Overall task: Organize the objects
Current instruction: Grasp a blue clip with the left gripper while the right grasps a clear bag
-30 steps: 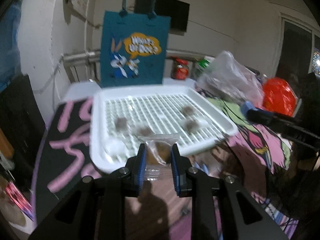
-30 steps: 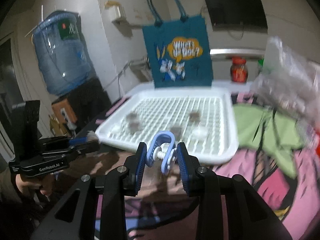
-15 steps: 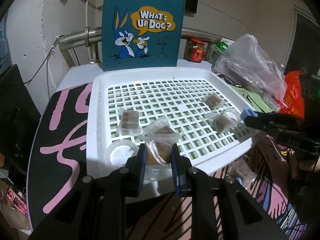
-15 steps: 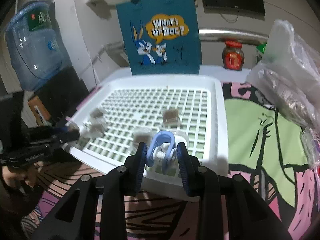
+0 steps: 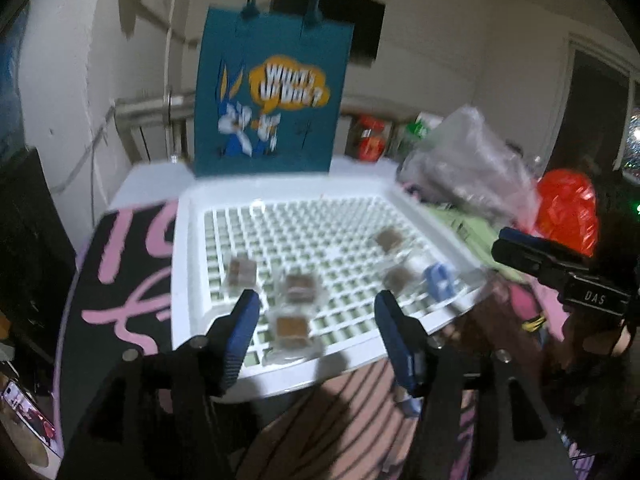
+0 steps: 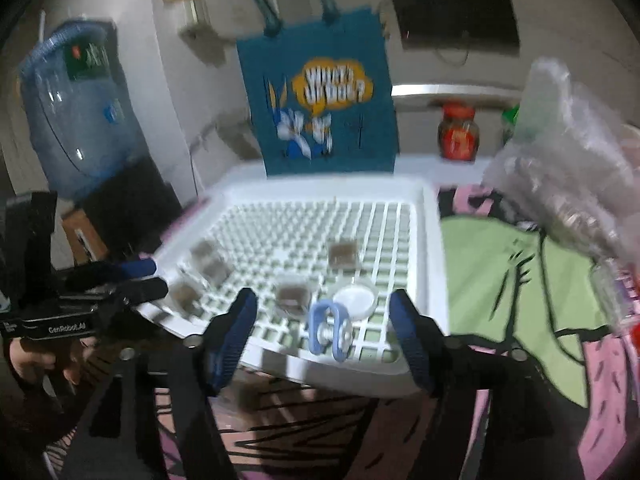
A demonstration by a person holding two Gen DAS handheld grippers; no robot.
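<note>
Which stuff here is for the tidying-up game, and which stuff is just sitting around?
For the tidying:
- white tray
- snack packets
- blue clip
- round lid
- left gripper and right gripper, both opening, nothing pinched

Just sitting around:
- bunny bag
- water jug
- red jar
- plastic bag
- red bag

1. The left gripper (image 5: 316, 312) is opening its jaws, letting go of the clear snack packet (image 5: 294, 330) it was clamping; the packet is now lying on the white grid tray (image 5: 180, 264) near its front edge
2. The right gripper (image 6: 322, 316) is opening too, releasing the blue-and-white clip (image 6: 330, 328), which is now resting on the tray's near rim beside a small round lid (image 6: 356, 298)
</note>
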